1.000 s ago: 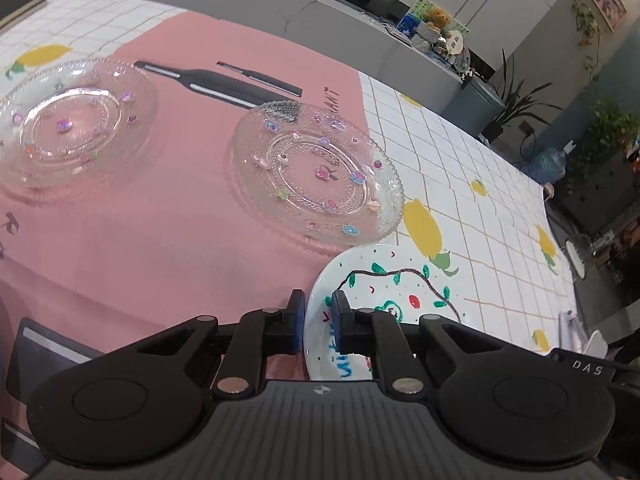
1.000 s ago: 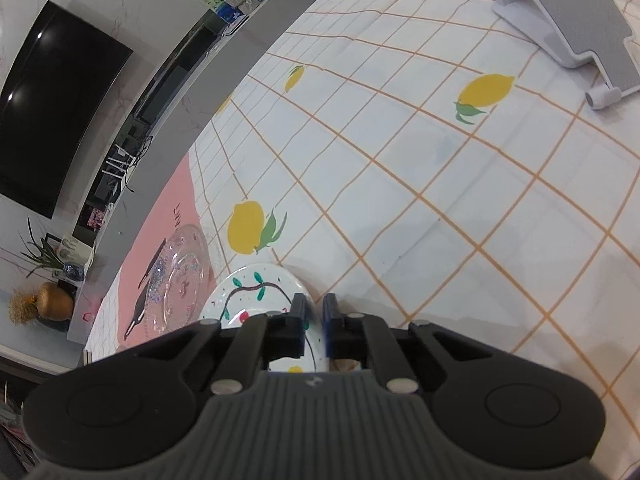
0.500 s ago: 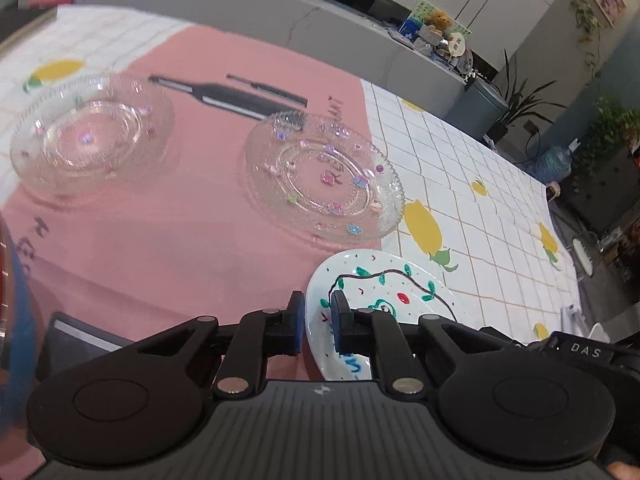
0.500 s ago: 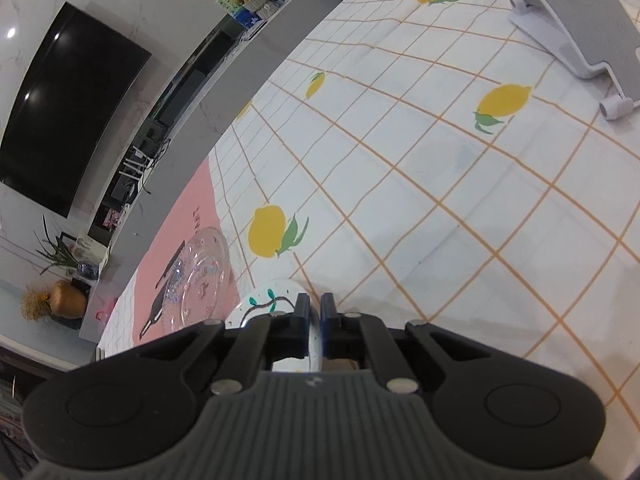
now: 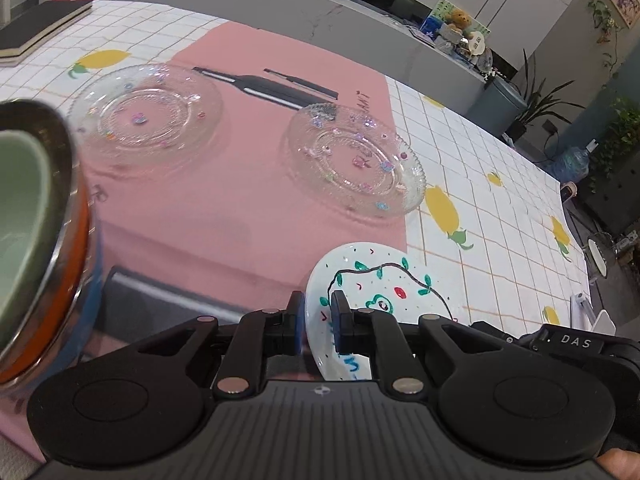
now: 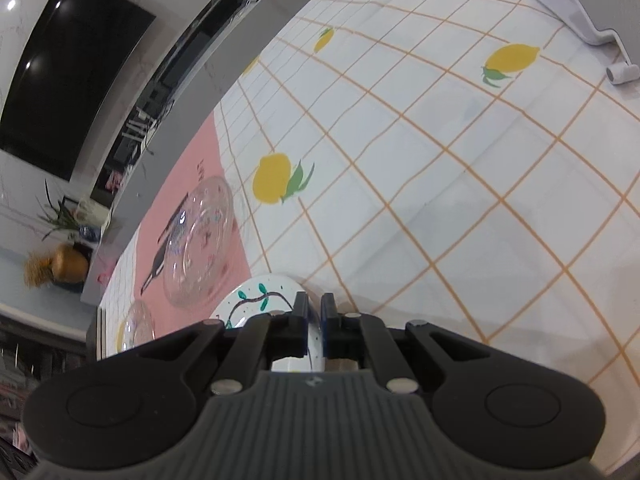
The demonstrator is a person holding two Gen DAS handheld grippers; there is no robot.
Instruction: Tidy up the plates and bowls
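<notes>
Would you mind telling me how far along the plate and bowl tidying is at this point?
Done, apparently: a green bowl sits nested in a metal bowl at the left. In hand: the left gripper and right gripper are both clamped on the rim of the painted white plate. Left: two glass plates lie apart on the pink mat, unstacked.

Both wrist views look steeply down, close; both share the painted plate [image 5: 372, 276].
</notes>
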